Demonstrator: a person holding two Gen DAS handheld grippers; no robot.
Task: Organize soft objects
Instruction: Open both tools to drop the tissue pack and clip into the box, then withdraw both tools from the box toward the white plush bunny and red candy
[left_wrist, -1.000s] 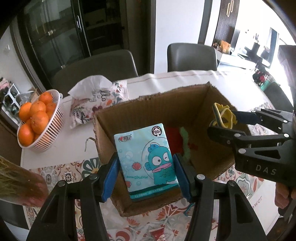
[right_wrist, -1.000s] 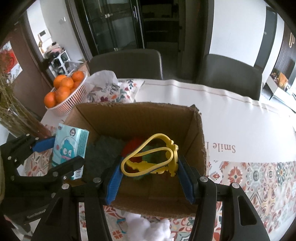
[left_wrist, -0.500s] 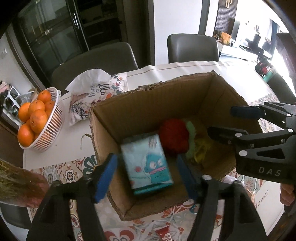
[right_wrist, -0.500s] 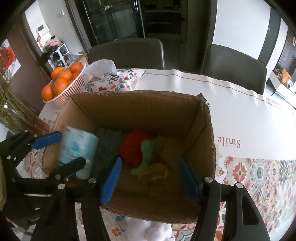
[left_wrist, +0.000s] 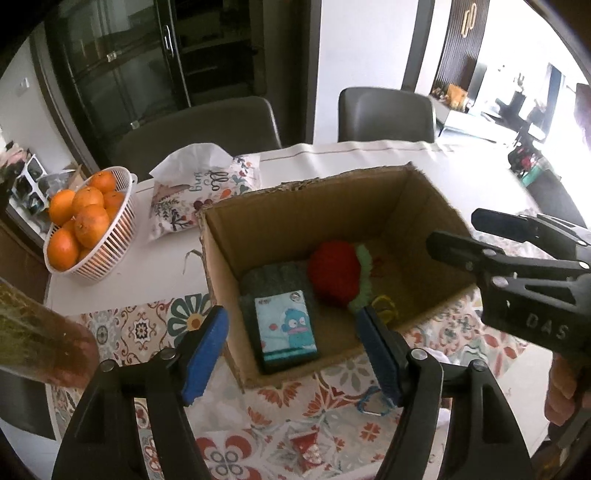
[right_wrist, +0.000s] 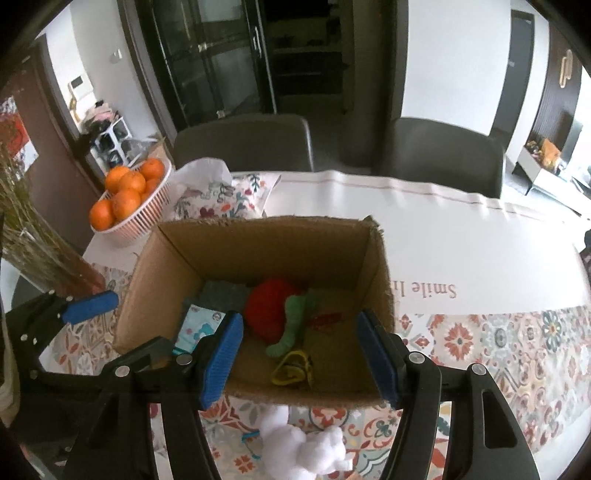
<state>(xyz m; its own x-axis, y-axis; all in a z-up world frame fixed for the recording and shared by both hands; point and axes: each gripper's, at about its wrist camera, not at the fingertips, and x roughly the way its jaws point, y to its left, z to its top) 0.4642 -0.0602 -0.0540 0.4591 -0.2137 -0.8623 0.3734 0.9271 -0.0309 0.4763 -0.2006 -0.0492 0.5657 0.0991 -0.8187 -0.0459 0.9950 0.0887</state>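
We are hovering both claws, left (left_wrist: 291, 349) and right (right_wrist: 301, 360), released over the box (right_wrist: 258, 240), eyeing the light, squashy white plush (right_wrist: 303, 446) at bottom centre for a mid-body pinch.

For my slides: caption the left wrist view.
Open left gripper above cardboard box holding tissue pack.

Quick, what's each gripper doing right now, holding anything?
Left gripper: open, holding nothing; the tissue pack lies in the cardboard box.
Right gripper: open, holding nothing; the yellow ring toy lies in the box.
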